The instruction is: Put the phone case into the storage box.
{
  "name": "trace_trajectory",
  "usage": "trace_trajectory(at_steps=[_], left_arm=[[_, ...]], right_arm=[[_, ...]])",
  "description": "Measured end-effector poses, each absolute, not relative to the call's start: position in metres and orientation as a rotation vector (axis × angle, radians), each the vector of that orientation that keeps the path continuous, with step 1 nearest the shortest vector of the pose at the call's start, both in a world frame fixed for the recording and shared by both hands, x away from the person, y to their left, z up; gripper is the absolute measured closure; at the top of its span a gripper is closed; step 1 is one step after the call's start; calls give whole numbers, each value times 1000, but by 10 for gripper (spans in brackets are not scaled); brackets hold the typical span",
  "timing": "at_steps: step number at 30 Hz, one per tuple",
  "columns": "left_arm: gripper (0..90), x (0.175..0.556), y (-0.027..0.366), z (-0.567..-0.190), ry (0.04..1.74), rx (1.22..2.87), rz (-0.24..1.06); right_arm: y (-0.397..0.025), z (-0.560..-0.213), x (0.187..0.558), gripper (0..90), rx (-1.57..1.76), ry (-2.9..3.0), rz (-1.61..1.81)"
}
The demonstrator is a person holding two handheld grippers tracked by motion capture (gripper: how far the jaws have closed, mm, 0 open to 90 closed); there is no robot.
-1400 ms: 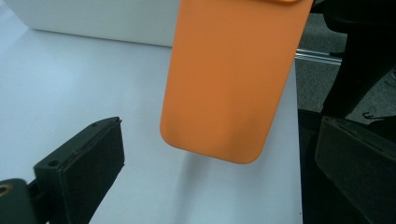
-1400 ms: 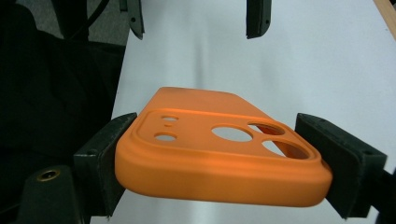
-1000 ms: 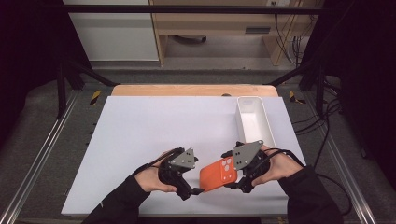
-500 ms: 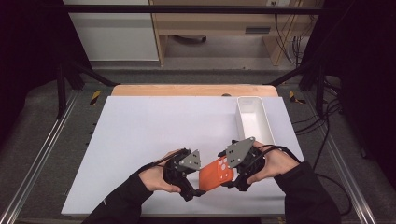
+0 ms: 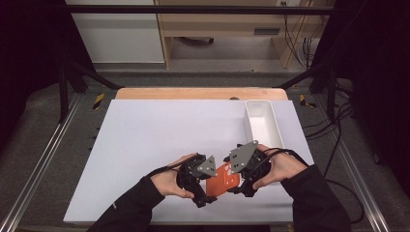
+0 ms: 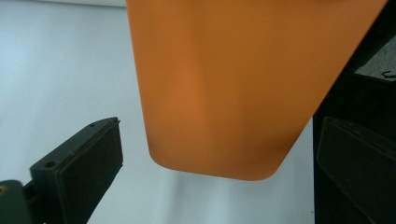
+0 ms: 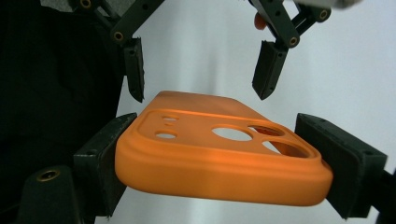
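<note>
Orange phone case [image 7: 219,154] | held off the white table [image 5: 145,145] near its 6 o'clock edge | right gripper [image 7: 219,158] clamped across its camera end | left gripper [image 5: 205,186] spread wide around far end | step, I'd judge: handover | next: left closes squarely, then right lets go

Both forearms are brought in from below, hands turned inward toward each other. The right gripper [image 7: 219,154] is clamped on an orange phone case [image 7: 219,158] by its side edges. Opposite it, the left gripper [image 7: 201,65] is held with jaws spread, the case's far end between them, untouched.
</note>
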State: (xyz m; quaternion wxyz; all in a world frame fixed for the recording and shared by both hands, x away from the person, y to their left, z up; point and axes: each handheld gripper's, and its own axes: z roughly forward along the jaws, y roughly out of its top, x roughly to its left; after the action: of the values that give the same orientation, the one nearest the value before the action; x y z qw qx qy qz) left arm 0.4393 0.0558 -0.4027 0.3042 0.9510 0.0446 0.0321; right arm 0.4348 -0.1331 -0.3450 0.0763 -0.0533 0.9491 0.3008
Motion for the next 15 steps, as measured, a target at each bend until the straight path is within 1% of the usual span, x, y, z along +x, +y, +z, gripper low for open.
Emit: trace_trajectory(at_steps=[7,15], left_arm=[[6,440,52,-405,112,2554,87],[40,440,47,-406,94,2571,93]], right_arm=[[-130,-345,435,162,-172,2849,892],[-128,-344,434,162,-174,2850,892]])
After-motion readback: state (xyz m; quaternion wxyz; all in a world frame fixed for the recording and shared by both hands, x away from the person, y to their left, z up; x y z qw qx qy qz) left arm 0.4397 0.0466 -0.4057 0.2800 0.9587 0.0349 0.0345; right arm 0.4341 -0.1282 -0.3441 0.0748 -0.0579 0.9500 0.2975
